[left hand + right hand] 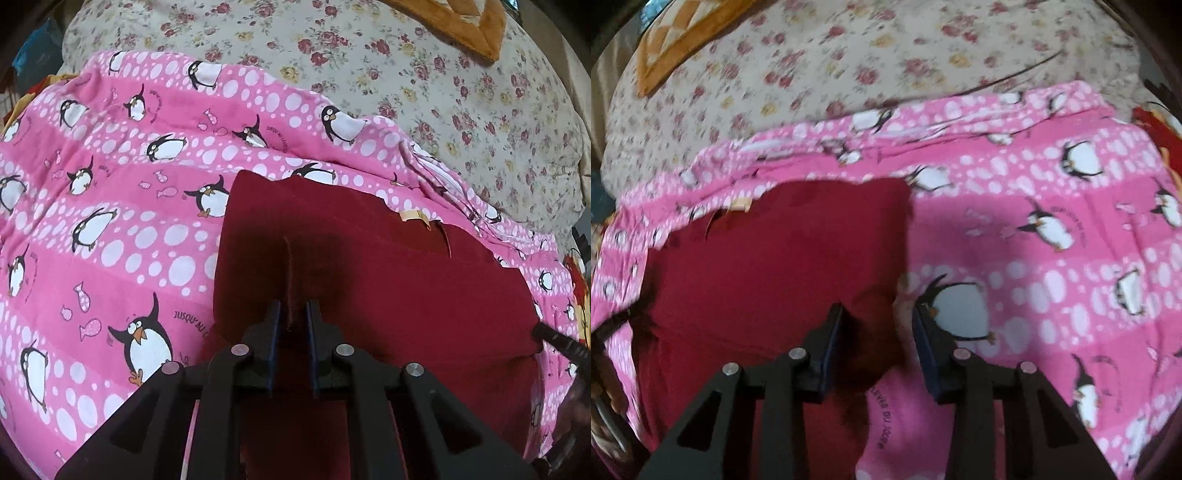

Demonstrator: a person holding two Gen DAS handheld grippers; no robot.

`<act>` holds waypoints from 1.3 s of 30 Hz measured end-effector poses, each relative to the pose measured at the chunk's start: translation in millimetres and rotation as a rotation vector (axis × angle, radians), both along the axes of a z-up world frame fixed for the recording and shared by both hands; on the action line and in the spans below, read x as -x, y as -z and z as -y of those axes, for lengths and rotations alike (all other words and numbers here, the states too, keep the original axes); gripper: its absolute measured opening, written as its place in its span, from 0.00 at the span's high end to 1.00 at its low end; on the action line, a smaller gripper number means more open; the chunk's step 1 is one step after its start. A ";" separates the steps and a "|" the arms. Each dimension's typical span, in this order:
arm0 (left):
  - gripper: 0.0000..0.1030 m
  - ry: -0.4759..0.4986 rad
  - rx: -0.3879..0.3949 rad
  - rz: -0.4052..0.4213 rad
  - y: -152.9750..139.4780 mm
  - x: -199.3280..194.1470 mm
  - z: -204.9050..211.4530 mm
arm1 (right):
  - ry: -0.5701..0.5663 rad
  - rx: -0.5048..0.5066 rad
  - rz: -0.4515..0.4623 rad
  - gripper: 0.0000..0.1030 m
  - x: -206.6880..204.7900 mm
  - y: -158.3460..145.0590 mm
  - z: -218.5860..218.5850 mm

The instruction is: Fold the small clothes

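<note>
A small dark red garment (388, 266) lies on a pink penguin-print sheet (110, 206). A pale label (413, 215) shows at its far edge. My left gripper (295, 310) is shut on a raised ridge of the red cloth near its left side. In the right wrist view the red garment (768, 266) fills the lower left on the pink sheet (1052, 240). My right gripper (879, 317) is open, jaws apart over the garment's right edge, and the left finger (831, 339) rests on the red cloth. This view is motion-blurred.
A floral bedcover (424, 85) lies beyond the pink sheet, with an orange quilted cushion (469, 26) at the far end. The other gripper's black tip (557, 341) shows at the garment's right edge. Red and yellow fabric (1160, 133) sits at the far right.
</note>
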State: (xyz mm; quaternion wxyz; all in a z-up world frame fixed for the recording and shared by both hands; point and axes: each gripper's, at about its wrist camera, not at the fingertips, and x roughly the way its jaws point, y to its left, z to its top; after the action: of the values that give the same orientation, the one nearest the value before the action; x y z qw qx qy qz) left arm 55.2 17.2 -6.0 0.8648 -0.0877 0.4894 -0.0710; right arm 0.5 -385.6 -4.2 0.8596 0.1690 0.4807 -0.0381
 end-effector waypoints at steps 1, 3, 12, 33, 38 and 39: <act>1.00 -0.002 -0.001 0.000 0.6 -0.3 -0.1 | 0.007 -0.008 0.036 0.62 0.3 -7.7 0.8; 1.00 -0.005 -0.007 0.002 1.5 -0.4 0.3 | -0.019 0.012 0.088 0.62 -3.6 -18.4 -7.1; 1.00 0.003 -0.051 0.010 5.3 -1.5 6.3 | -0.073 0.060 -0.002 0.73 -44.8 22.3 -28.2; 1.00 0.004 -0.095 0.042 5.8 2.9 9.3 | -0.112 0.036 0.016 0.56 23.1 -6.1 -29.3; 0.85 0.013 -0.063 0.063 0.3 11.9 11.4 | -0.094 -0.061 0.007 0.54 49.7 -7.1 -23.9; 0.82 0.021 -0.063 0.068 -1.2 15.2 13.2 | -0.094 -0.074 0.004 0.50 53.8 -6.6 -24.2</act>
State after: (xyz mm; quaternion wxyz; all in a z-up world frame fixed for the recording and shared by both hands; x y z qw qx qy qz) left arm 40.0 4.0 -4.8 0.8825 -0.0529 0.4624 -0.0676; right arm -53.3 -361.4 2.4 0.8545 0.1778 0.4876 0.0204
